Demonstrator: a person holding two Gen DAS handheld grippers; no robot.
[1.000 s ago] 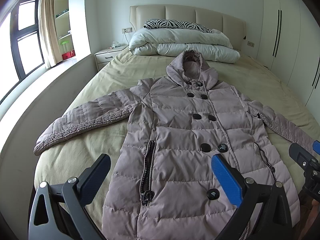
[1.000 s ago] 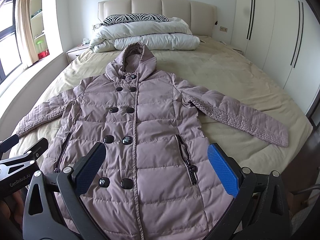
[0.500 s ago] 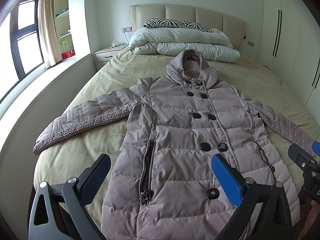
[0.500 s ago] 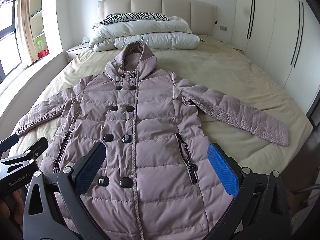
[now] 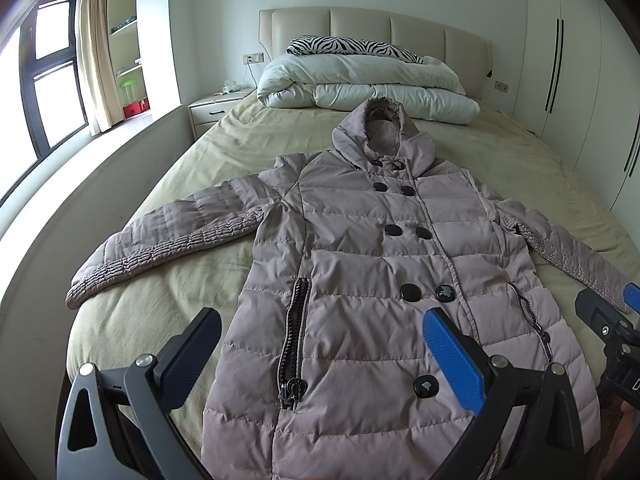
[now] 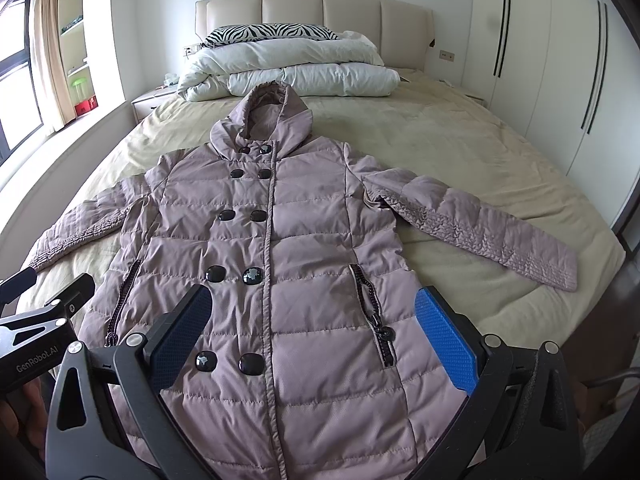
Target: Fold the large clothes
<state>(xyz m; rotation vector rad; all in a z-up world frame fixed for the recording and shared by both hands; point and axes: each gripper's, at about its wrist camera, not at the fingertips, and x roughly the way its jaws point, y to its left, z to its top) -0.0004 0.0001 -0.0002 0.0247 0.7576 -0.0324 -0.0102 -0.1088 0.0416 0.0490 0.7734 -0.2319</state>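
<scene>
1. Where the bed takes up most of both views, a coat lies flat on its olive cover, front side up and buttoned.
2. Its long axis runs along the bed: hood toward the headboard, hem at the near edge by the grippers.
3. Both sleeves are spread out to the sides and slant toward the near edge, so the cuffs sit closer to the foot than the shoulders do. One sleeve reaches toward the window side, the other toward the wardrobe side.
4. Dark buttons run down the front in 2 columns, and a zipped pocket sits on each side of the lower body.
5. Left gripper: fingers wide apart, nothing between them, hovering over the hem on the window-side half of the coat.
6. Right gripper: fingers also wide apart and holding nothing, above the lower middle of the coat, just beside the left one.
7. Whether either gripper touches the fabric cannot be told from these views.
8. A folded white duvet lies across the head of the bed, with a zebra-print pillow on top; the hood's tip lies just short of the duvet.
</scene>
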